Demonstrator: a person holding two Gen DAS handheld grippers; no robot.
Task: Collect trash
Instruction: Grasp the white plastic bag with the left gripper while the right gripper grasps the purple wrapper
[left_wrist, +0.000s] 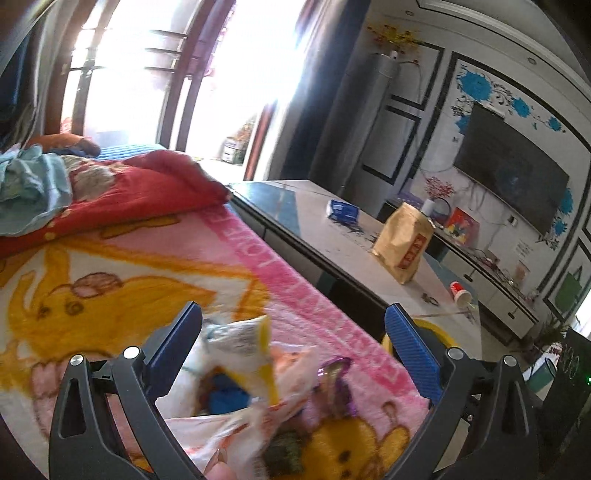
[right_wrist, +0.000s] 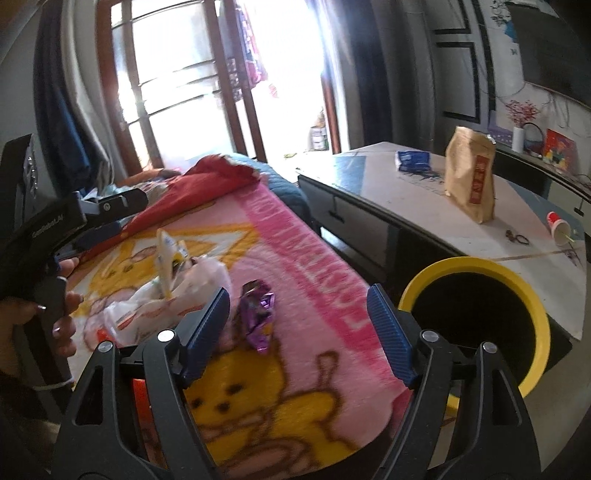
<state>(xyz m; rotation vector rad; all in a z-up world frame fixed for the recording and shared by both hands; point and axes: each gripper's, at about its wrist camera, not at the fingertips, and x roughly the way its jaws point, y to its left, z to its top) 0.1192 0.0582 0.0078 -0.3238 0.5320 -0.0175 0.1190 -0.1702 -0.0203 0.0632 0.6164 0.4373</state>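
A pile of white plastic and wrappers lies on the pink cartoon blanket. My left gripper is open, its jaws on either side of the pile. A crumpled purple wrapper lies on the blanket beside the white pile. My right gripper is open and empty, just above the purple wrapper. A yellow-rimmed black bin stands beside the bed at the right. The left gripper's body shows at the left of the right wrist view.
A low table beside the bed holds a brown paper bag, a blue packet and a tipped red paper cup. A red quilt lies farther up the bed. A TV hangs on the far wall.
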